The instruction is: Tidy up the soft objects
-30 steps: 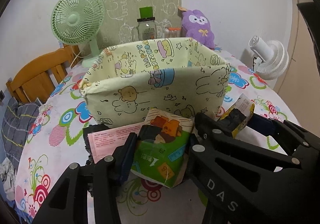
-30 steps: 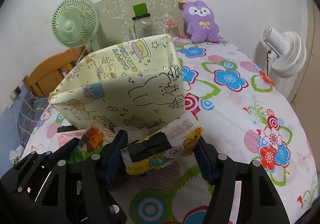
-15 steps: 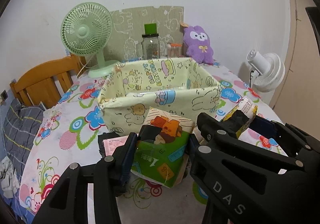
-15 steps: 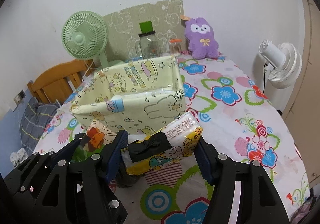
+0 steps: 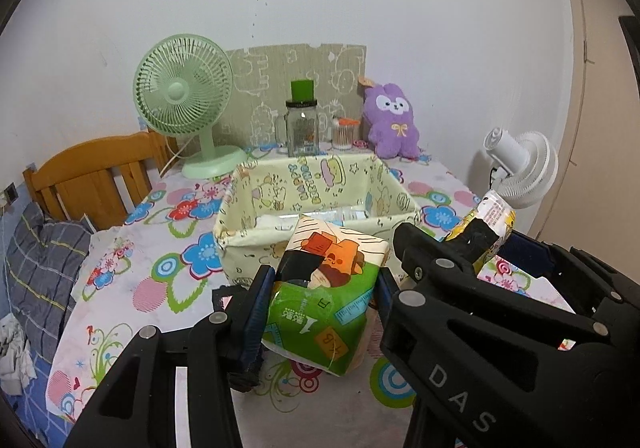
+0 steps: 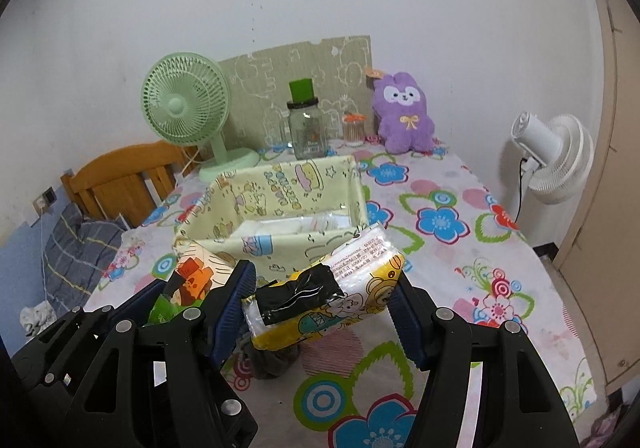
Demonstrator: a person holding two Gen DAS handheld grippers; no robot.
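Note:
My left gripper point(image 5: 320, 288) is shut on a green tissue pack point(image 5: 320, 308) with an orange cartoon print, held above the table just in front of the yellow fabric basket point(image 5: 248, 224). My right gripper point(image 6: 324, 296) is shut on a yellow tissue pack point(image 6: 344, 296) patched with black tape, also raised in front of the fabric basket point(image 6: 280, 244). Each view shows the other hand's load: the yellow pack point(image 5: 480, 224) at the right, the green pack point(image 6: 192, 276) at the left. White packets lie inside the basket. A purple plush rabbit point(image 6: 406, 112) sits at the back.
On the flowered tablecloth point(image 6: 440, 216) behind the basket stand a green desk fan point(image 5: 184, 104), a glass jar point(image 5: 302, 128) with a green lid and a small cotton-swab jar point(image 6: 354, 128). A white fan point(image 6: 556, 160) is clipped at the right edge. A wooden chair point(image 5: 100, 168) stands at the left.
Both grippers have risen and pulled back with their packs still gripped. The basket now looks smaller and lower, and its inside with white packets has come into view.

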